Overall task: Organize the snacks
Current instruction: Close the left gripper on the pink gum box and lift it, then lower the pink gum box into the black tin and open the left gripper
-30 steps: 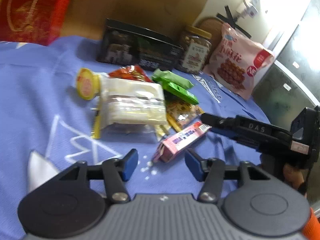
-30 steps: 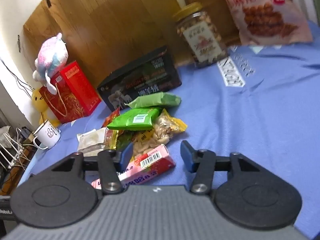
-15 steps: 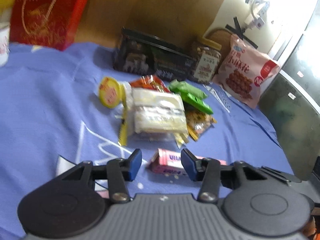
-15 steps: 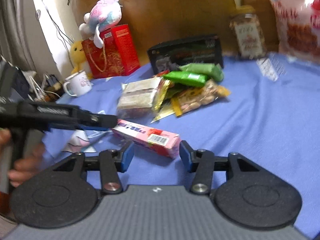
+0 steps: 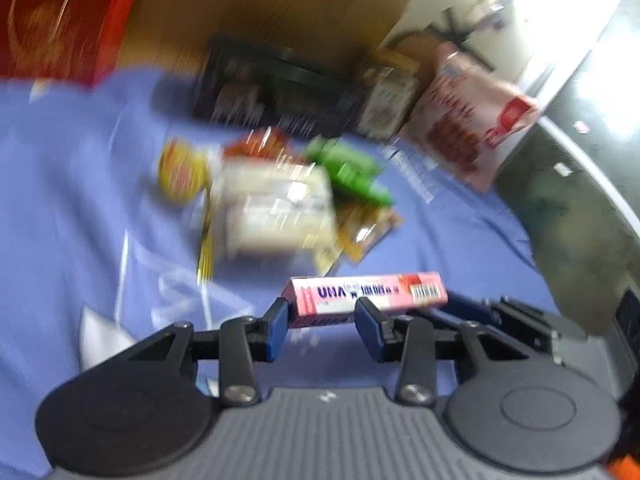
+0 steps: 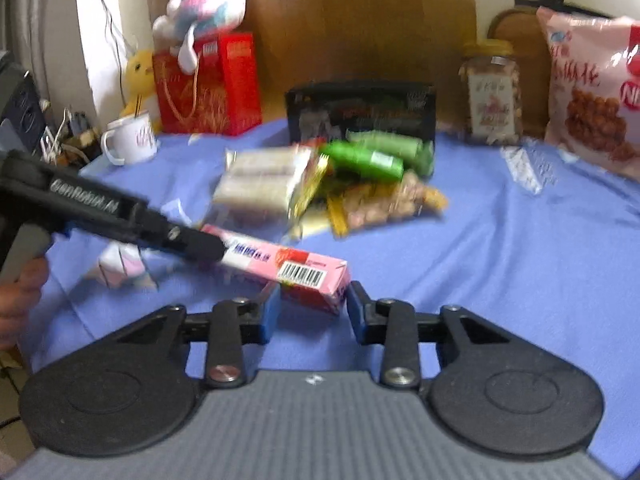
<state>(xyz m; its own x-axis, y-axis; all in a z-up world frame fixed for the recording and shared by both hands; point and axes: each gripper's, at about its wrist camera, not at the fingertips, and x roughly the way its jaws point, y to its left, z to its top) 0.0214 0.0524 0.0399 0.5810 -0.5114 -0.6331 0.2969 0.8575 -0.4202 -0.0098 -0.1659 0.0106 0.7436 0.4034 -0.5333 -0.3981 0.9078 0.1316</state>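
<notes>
Blue cloth [image 6: 500, 264] carries a snack pile [image 6: 332, 184] (blurred), black box [image 6: 360, 114], jar [image 6: 491, 92].

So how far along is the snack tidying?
Early. Seemingly done: black box, jar and big pink bag stand along the back. In hand: left gripper and right gripper have just been closing on the pink box ends. Left: loose packets heaped mid-cloth.

Wood panel wall [image 6: 360, 20] — blue cloth [image 6: 520, 260] below.
</notes>
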